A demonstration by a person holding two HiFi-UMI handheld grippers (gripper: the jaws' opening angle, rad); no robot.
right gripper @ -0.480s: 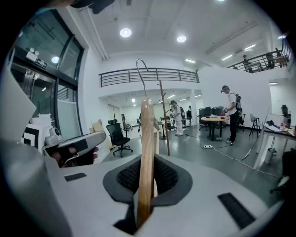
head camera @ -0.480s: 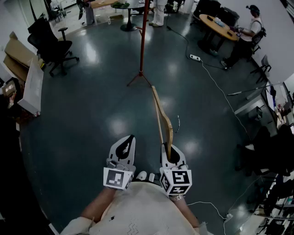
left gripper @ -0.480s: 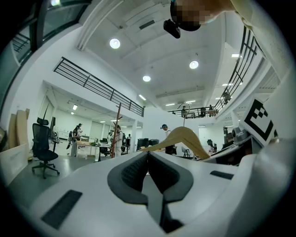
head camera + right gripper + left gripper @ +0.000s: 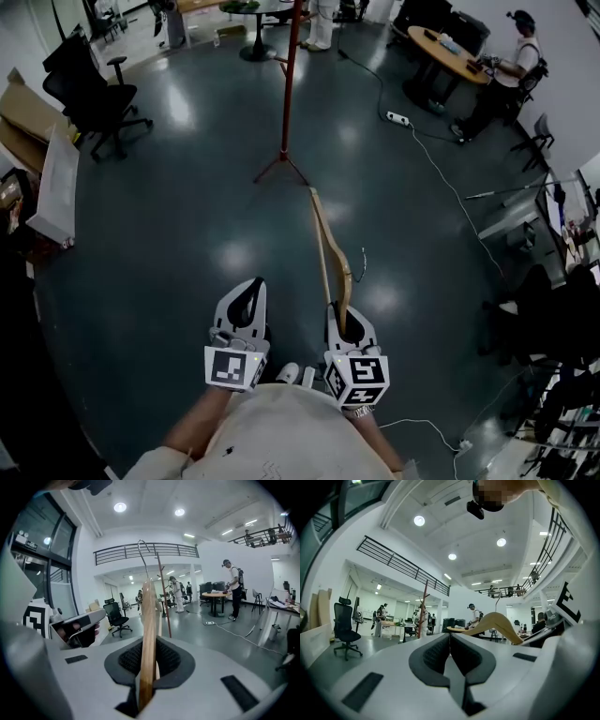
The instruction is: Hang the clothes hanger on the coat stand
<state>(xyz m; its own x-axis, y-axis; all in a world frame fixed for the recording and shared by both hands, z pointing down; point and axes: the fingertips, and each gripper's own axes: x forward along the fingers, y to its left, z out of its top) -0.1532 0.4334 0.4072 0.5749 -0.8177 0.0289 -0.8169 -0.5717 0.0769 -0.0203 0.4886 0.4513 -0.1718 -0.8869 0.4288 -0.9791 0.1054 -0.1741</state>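
My right gripper (image 4: 343,319) is shut on one end of a wooden clothes hanger (image 4: 330,248), which points away from me over the floor; in the right gripper view the hanger (image 4: 148,634) rises between the pads with its metal hook (image 4: 142,555) on top. The red coat stand (image 4: 287,84) stands several steps ahead and shows as a thin red pole (image 4: 164,597) just behind the hanger. My left gripper (image 4: 246,302) hangs beside the right one, shut with nothing in it (image 4: 450,644). The hanger (image 4: 497,623) shows at the right in the left gripper view.
A black office chair (image 4: 84,94) and flat cardboard (image 4: 52,178) stand at the left. A round wooden table (image 4: 450,52) with a seated person is at the back right; a white cable with a power strip (image 4: 398,117) runs across the floor at the right.
Both grippers and the hanger sit slightly lower and further left in the head view; the stand and the chair shifted a little as the view moved forward. Grips are unchanged.
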